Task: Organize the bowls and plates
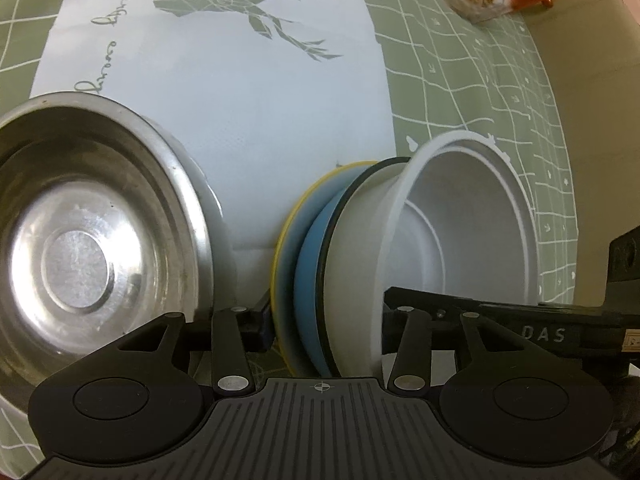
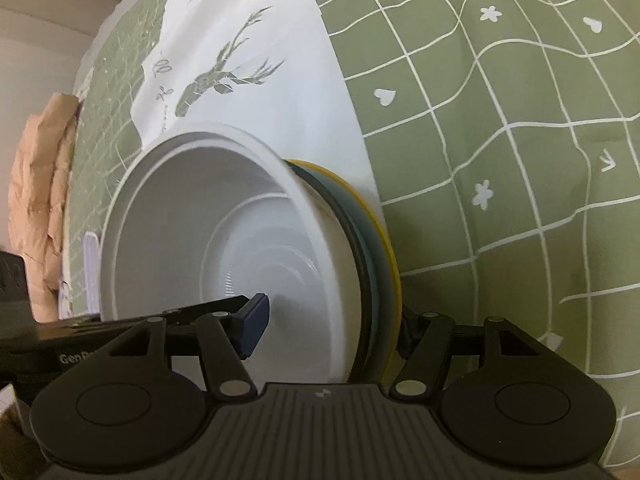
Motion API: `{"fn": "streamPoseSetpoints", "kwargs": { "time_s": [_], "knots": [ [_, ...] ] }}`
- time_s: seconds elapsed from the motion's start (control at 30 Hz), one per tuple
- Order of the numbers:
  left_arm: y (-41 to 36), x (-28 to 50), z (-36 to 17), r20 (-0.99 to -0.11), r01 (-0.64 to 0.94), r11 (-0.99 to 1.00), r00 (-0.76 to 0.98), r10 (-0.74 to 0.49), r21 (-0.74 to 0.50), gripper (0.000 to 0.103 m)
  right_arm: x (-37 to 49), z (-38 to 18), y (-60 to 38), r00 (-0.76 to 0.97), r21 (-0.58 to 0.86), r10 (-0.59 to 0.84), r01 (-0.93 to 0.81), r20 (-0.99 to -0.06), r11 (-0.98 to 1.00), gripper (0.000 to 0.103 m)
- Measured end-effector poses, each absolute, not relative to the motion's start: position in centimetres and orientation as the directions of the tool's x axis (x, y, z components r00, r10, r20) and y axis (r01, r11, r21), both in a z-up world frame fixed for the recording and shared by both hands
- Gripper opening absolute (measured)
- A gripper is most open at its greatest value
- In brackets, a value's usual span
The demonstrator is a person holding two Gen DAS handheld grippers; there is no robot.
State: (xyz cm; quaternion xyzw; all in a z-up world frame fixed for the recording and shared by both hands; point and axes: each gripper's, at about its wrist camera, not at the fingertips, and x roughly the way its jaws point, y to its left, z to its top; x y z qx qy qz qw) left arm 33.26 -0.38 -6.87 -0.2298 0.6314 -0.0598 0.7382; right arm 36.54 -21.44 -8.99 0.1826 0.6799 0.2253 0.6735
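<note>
On the green checked cloth (image 2: 500, 80), my right gripper (image 2: 328, 328) squeezes the white bowl (image 2: 192, 220) stacked on plates (image 2: 380, 248). My left gripper (image 1: 324, 320) stands open around them, steel bowl (image 1: 88, 248) beside.

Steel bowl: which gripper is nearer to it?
Left. The left gripper sits right beside the steel bowl, fingers either side of the plates. The right gripper is beyond them, clamped across the white bowl and plates.
</note>
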Motion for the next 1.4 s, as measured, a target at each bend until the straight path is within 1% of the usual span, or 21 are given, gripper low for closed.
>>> {"fn": "streamPoseSetpoints", "kwargs": {
  "time_s": [0.07,0.17,0.67,0.93,1.1,1.3,1.4],
  "knots": [
    [-0.6,33.4,-6.6,-0.904,-0.194,0.889,0.197,-0.380,-0.416,0.048,36.6,-9.2,-21.5,-0.020,0.526,0.526,-0.057,-0.850,0.849,0.062],
    [-1.2,33.8,-6.5,-0.913,-0.175,0.903,0.189,-0.361,-0.393,0.049,36.9,-9.1,-21.2,0.005,0.496,0.498,-0.090,-0.867,0.864,0.065],
    [-1.1,34.4,-6.7,-0.918,-0.179,0.904,0.159,-0.362,-0.387,0.050,37.5,-9.7,-21.6,-0.027,0.539,0.539,-0.090,-0.842,0.838,0.065],
    [-1.4,34.6,-6.7,-0.921,-0.154,0.912,0.153,-0.357,-0.379,0.052,36.9,-9.2,-21.9,-0.018,0.525,0.525,-0.060,-0.851,0.849,0.060],
    [-1.5,34.5,-6.8,-0.924,-0.141,0.918,0.147,-0.352,-0.372,0.053,36.8,-8.8,-21.9,-0.017,0.513,0.514,-0.072,-0.858,0.855,0.058],
    [-1.3,34.6,-6.9,-0.921,-0.148,0.912,0.147,-0.361,-0.381,0.052,36.7,-8.9,-21.4,-0.011,0.492,0.494,-0.109,-0.869,0.864,0.060],
    [-1.2,34.7,-6.9,-0.919,-0.154,0.910,0.148,-0.365,-0.386,0.052,37.0,-9.3,-21.6,-0.015,0.518,0.519,-0.091,-0.855,0.851,0.061]
  ]
}}
